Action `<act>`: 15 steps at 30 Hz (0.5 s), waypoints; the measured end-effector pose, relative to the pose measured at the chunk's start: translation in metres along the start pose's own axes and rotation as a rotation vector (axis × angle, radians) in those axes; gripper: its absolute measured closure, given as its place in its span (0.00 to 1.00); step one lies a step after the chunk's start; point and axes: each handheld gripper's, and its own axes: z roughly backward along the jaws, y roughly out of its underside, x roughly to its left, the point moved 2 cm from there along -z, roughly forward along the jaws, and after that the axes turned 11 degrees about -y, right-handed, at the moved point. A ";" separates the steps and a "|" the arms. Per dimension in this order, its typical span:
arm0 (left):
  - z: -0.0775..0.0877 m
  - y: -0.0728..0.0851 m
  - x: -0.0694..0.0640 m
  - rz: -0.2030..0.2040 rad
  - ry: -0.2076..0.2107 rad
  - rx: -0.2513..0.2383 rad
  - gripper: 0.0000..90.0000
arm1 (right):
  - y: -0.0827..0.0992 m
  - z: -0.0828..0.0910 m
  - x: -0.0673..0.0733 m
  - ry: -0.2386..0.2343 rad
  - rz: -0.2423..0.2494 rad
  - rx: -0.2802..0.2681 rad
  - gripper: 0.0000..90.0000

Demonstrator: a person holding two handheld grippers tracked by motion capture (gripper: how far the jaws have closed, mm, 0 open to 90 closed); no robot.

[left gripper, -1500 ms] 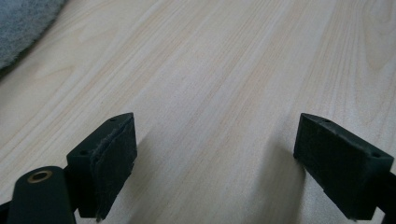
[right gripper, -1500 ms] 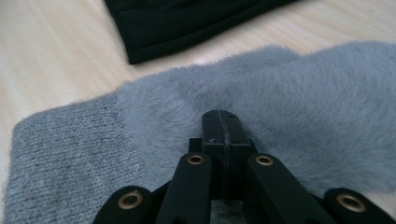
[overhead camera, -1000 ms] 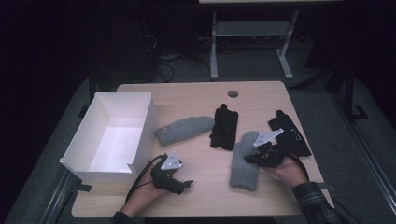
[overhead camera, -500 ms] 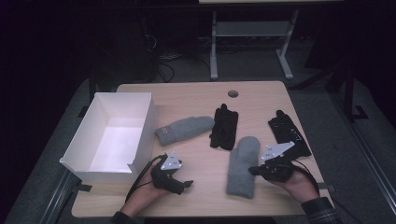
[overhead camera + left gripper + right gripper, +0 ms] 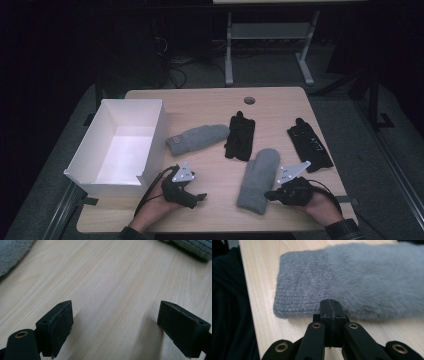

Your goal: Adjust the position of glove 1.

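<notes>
In the left gripper view we see just the edges of two grey mittens, one (image 5: 12, 255) cut off at the top left corner, the other (image 5: 192, 247) at the top right; in the right gripper view the furry mitten (image 5: 367, 280) runs past the right edge; from above, the label on the far mitten's cuff (image 5: 175, 143) is too small for us to read
</notes>
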 end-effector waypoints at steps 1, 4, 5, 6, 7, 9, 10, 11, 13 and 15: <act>0.000 0.000 0.000 -0.001 0.000 0.000 0.14 | -0.001 -0.001 0.000 -0.002 0.018 0.005 1.00; 0.000 0.000 0.000 -0.002 -0.001 -0.001 0.14 | -0.007 -0.008 0.002 -0.018 0.036 0.005 1.00; 0.000 0.000 0.000 -0.005 -0.002 -0.002 0.14 | -0.009 -0.010 0.003 -0.024 0.036 0.004 1.00; 0.000 0.000 0.001 -0.008 -0.002 -0.003 0.14 | -0.012 -0.012 0.004 -0.031 0.039 0.000 1.00; 0.000 0.000 0.000 -0.006 -0.001 -0.003 0.14 | -0.014 -0.015 0.004 -0.035 0.041 -0.003 1.00; 0.000 0.000 0.000 -0.006 -0.001 -0.002 0.14 | -0.021 -0.020 0.005 -0.047 0.047 -0.003 1.00; 0.000 0.000 0.000 -0.006 -0.001 -0.002 0.14 | -0.024 -0.023 0.005 -0.050 0.061 0.002 1.00; 0.000 0.000 0.000 -0.006 -0.001 -0.002 0.14 | -0.024 -0.023 0.005 -0.050 0.061 0.002 1.00; 0.000 0.000 0.000 -0.005 -0.001 -0.001 0.14 | -0.030 -0.029 0.004 -0.057 0.088 0.010 1.00; 0.000 0.000 0.000 -0.004 -0.001 0.001 0.14 | -0.035 -0.034 0.004 -0.062 0.118 0.011 1.00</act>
